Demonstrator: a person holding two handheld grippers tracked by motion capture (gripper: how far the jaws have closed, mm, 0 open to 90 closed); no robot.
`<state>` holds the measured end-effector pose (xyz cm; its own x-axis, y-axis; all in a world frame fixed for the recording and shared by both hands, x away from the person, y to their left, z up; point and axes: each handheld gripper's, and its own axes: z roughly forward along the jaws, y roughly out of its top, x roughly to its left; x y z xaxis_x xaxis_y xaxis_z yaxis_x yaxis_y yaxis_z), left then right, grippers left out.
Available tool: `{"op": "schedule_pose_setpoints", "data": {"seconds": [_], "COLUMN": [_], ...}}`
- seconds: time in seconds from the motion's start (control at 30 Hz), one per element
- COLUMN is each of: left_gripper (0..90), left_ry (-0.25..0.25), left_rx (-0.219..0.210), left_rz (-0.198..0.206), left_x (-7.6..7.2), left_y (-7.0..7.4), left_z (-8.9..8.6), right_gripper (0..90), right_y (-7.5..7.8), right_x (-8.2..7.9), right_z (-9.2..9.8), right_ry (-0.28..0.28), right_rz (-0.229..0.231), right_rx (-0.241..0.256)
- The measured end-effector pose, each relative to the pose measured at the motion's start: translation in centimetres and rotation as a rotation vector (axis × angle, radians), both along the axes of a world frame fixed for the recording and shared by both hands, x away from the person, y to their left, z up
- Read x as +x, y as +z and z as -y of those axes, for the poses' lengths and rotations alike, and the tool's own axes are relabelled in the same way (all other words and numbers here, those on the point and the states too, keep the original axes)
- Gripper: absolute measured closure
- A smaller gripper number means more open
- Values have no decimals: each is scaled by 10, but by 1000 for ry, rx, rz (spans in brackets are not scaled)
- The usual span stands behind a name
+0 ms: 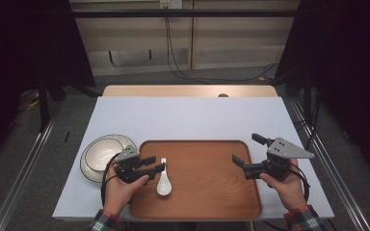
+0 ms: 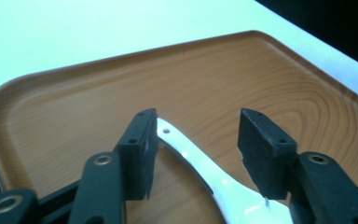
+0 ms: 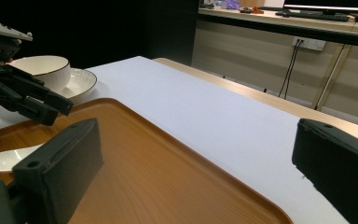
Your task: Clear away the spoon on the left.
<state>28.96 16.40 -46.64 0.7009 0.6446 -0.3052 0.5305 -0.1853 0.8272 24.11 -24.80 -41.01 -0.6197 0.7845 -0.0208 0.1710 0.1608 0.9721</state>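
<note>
A white ceramic spoon [image 1: 164, 183] lies in the left part of a brown wooden tray [image 1: 207, 192], bowl end toward me. My left gripper [image 1: 156, 163] is low over the spoon's handle. In the left gripper view the jaws of the left gripper [image 2: 198, 126] stand apart on either side of the spoon handle [image 2: 200, 163], the left one right beside its tip. My right gripper [image 1: 245, 147] hovers wide open over the tray's right edge with nothing in it. The right gripper view looks across the tray [image 3: 158, 177] to the spoon [image 3: 9, 159] and the left gripper [image 3: 28, 100].
A white bowl [image 1: 100, 153] sits on a white plate [image 1: 85, 166] just left of the tray, close behind my left hand. The white tabletop [image 1: 188, 118] stretches beyond the tray. Cables hang by the wall at the back.
</note>
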Motion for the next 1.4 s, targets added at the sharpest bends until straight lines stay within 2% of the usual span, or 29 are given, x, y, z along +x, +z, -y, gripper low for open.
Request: {"op": "schedule_pose_setpoints", "data": {"seconds": [0.17,0.47,0.53,0.57,0.6,0.73,1.0,1.07,1.1,1.23,1.4], "left_gripper": [371,281,269,265,261,228,190,184,183,174,168], "left_ry": [6,12,8,23,16,12,45,48,60,70,75], "left_rx": [-31,-47,-61,-52,-55,-64,-74,-94,-80,-85,-88], "left_rz": [32,61,69,75,77,106,144,151,154,158,185], "left_x": [1,1,1,1,1,1,1,2,2,2,2], "left_y": [7,15,17,19,21,27,36,38,40,42,47], "left_z": [-2,-4,-5,-6,-7,-10,-17,-20,-22,-25,-31], "right_gripper": [11,11,11,11,11,11,11,11,11,11,11], "right_y": [0,0,-1,-1,-1,-1,-1,-1,-1,-1,-1], "right_x": [0,0,0,0,0,1,1,1,1,1,1], "right_z": [0,0,0,0,0,0,1,1,1,1,2], "right_ry": [-7,-8,-8,-8,-9,-10,-9,-7,-7,-12,-16], "right_rz": [-2,-5,-5,-6,-5,-7,-9,-12,-12,-13,-10], "right_rx": [0,1,0,0,2,1,3,5,5,2,5]}}
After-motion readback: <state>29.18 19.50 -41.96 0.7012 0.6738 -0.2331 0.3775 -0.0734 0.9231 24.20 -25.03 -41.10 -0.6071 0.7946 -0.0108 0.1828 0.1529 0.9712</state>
